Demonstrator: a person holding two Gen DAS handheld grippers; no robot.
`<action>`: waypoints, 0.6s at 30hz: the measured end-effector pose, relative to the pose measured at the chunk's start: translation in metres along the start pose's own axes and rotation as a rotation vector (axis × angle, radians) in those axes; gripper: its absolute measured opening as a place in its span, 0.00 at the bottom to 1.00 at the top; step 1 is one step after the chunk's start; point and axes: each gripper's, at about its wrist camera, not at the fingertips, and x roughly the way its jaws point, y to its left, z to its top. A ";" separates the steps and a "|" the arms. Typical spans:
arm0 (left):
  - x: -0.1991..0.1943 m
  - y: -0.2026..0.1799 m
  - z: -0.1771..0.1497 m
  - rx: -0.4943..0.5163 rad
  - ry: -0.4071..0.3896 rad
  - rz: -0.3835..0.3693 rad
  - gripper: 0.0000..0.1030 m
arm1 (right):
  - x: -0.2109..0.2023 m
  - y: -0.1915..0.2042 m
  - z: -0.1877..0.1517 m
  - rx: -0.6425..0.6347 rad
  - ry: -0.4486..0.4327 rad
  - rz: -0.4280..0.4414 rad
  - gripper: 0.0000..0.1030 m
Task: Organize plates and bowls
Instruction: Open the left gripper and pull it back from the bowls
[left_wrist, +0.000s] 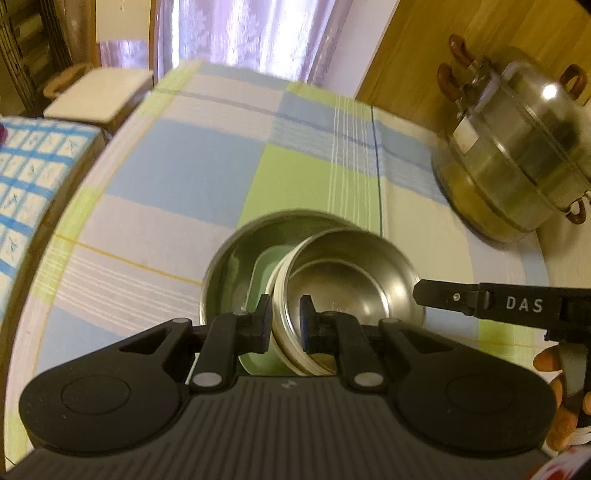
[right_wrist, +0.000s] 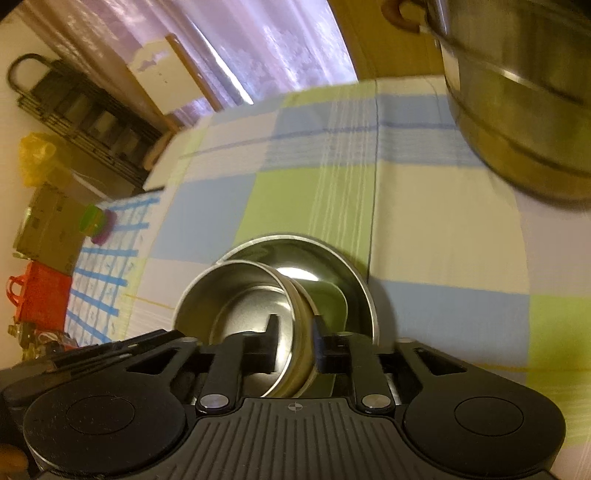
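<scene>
A small steel bowl leans tilted inside a larger steel bowl, with a green rectangular dish under it. My left gripper is shut on the small bowl's near-left rim. In the right wrist view the small bowl lies over the green dish in the large bowl. My right gripper straddles the small bowl's right wall, and its pads stand slightly off the metal, so it is open. One finger of it reaches in from the right in the left wrist view.
A tall steel steamer pot with brown handles stands at the table's back right. The checked tablecloth covers the round table. A blue-grid cloth lies off to the left with stacked coloured cups on it. A chair stands behind.
</scene>
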 end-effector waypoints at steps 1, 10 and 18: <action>-0.007 -0.001 -0.002 0.005 -0.019 0.002 0.12 | -0.006 0.000 -0.003 -0.008 -0.021 0.015 0.34; -0.071 -0.021 -0.045 0.090 -0.170 0.051 0.12 | -0.063 -0.002 -0.065 -0.125 -0.172 0.033 0.51; -0.117 -0.041 -0.112 0.105 -0.229 0.062 0.16 | -0.100 -0.004 -0.137 -0.208 -0.195 0.030 0.51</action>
